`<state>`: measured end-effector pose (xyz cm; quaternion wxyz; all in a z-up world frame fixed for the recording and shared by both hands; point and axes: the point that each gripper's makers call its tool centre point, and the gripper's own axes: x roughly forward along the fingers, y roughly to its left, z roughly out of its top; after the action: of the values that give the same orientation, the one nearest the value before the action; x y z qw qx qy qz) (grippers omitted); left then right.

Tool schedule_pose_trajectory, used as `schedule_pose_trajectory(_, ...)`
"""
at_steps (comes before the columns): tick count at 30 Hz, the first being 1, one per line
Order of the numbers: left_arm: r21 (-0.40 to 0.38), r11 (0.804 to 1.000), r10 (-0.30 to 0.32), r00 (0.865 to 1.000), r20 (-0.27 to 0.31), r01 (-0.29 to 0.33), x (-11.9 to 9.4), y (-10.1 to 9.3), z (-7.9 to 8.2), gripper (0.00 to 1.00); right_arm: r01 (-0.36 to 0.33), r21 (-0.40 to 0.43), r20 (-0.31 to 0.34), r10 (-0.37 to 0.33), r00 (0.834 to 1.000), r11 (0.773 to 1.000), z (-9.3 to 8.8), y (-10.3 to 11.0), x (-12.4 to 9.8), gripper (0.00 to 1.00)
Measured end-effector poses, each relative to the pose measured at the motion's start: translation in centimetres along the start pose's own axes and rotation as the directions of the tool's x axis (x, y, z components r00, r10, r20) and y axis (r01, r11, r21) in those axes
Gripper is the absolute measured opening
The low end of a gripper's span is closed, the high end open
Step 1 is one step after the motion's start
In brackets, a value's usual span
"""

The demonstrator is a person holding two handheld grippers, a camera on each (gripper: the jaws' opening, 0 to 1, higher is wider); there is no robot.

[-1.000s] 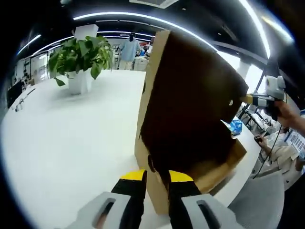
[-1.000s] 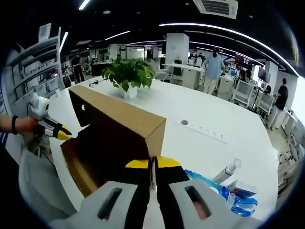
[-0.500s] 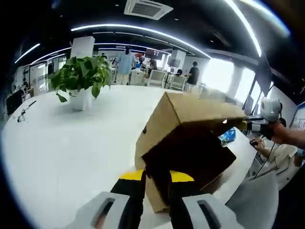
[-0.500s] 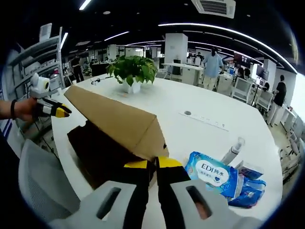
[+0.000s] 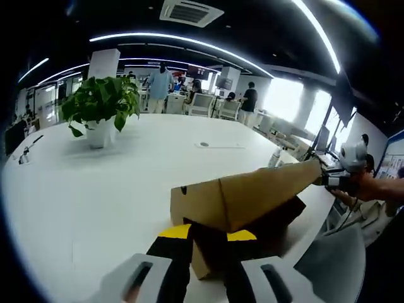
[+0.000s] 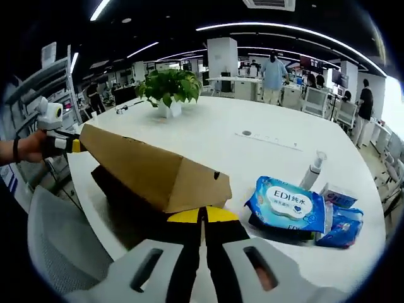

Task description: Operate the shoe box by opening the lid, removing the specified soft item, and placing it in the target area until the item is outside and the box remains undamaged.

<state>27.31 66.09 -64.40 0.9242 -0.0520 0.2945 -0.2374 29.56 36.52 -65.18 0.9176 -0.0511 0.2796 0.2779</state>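
Between the left gripper (image 5: pixel 207 235) fingers, which are pinched on it, sits one end edge of the shoe box lid (image 5: pixel 252 196); the right gripper (image 6: pixel 202 216) fingers are pressed together on the opposite end of the same lid, so the lid is held at both ends. Just beyond and beneath both sets of fingers, the lid sits tilted over the shoe box (image 6: pixel 120 196), which rests on the white counter (image 5: pixel 95 183) near its edge. The box interior is dark, and the soft item cannot be made out. The cardboard appears light and moderately stiff but liable to crease, so it is best held at the end edges with modest pressure. To the right of the right fingers lie a blue wipes pack (image 6: pixel 287 205) and a small bottle (image 6: pixel 314 169). Farther across the counter stands a potted plant (image 5: pixel 101 107).
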Motion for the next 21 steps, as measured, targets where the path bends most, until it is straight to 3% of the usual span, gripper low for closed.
schedule_pose_trajectory(21,-0.045,0.999,0.006,0.994,-0.108,-0.011,0.4,0.2,-5.5,0.18,-0.027,0.109,-0.074,0.036,0.997,0.994,-5.2,0.7,0.9,0.00)
